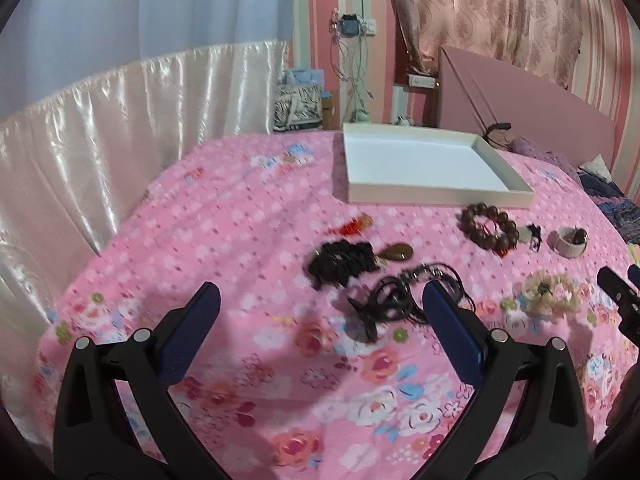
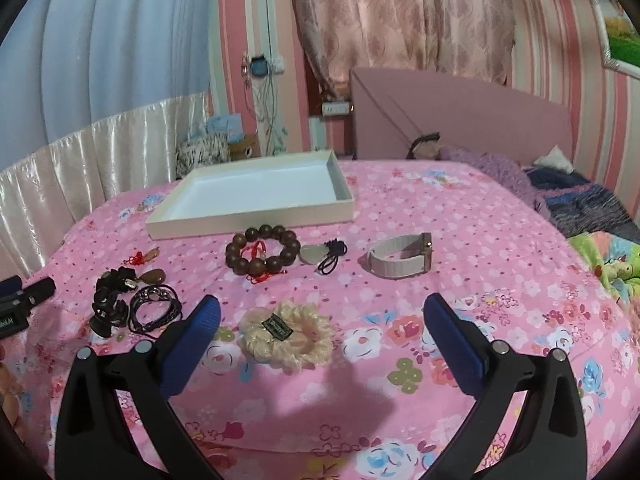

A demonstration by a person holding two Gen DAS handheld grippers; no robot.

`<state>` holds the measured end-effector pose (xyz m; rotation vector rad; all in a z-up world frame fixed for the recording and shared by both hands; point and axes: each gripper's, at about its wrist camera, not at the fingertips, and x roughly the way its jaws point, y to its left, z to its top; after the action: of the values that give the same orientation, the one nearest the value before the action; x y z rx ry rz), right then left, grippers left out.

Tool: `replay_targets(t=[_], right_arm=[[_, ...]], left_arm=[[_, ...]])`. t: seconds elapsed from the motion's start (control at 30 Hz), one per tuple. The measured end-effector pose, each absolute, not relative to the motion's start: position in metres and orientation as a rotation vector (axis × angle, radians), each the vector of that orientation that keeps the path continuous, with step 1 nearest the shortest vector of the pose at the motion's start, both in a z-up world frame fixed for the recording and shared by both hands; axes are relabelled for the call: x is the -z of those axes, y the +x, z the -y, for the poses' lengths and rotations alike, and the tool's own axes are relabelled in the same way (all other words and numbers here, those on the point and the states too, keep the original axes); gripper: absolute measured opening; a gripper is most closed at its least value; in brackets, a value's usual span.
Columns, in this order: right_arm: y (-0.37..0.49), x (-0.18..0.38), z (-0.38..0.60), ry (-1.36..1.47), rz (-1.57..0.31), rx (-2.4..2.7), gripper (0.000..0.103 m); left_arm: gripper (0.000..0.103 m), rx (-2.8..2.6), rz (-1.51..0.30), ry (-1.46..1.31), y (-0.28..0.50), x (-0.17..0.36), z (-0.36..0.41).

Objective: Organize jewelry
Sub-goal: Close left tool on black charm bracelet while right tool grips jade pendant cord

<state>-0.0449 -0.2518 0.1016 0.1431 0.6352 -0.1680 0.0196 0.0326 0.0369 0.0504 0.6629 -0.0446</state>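
Note:
An empty white tray [image 1: 432, 196] [image 2: 248, 228] lies on the pink floral bedspread. In front of it lie a brown bead bracelet [image 1: 488, 226] [image 2: 262, 254], a pale pendant on black cord [image 2: 324, 256], a white watch band [image 1: 568, 240] [image 2: 400, 260], a cream scrunchie [image 1: 550, 292] [image 2: 286, 334], a black cord necklace [image 1: 400, 300] [image 2: 154, 308], a black bead bundle [image 1: 344, 260] [image 2: 110, 300], a brown teardrop pendant [image 1: 400, 252] [image 2: 154, 276] and a red-knotted charm [image 1: 354, 224] [image 2: 144, 258]. My left gripper [image 1: 320, 300] is open, above the cloth beside the black cord necklace. My right gripper [image 2: 320, 312] is open, the scrunchie between its fingers' line.
A pink headboard [image 2: 460, 116] and folded blankets [image 2: 580, 200] stand at the back right. A satin curtain [image 1: 100, 120] runs along the left bed edge. Bags [image 1: 298, 104] and cables sit beyond the far edge. The right gripper's tip shows at the left wrist view's right edge [image 1: 620, 292].

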Motion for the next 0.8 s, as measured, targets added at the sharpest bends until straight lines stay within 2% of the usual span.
replay_targets(t=[0.53, 0.8], right_arm=[[0.006, -0.116, 0.280, 0.129, -0.806, 0.200, 0.101], [0.033, -0.144, 0.280, 0.066, -0.780, 0.222, 0.101]], left_arm=[[0.100, 0.023, -0.718, 0.048, 0.066, -0.062, -0.050], [0.100, 0.071, -0.744, 0.049, 0.094, -0.077, -0.044]])
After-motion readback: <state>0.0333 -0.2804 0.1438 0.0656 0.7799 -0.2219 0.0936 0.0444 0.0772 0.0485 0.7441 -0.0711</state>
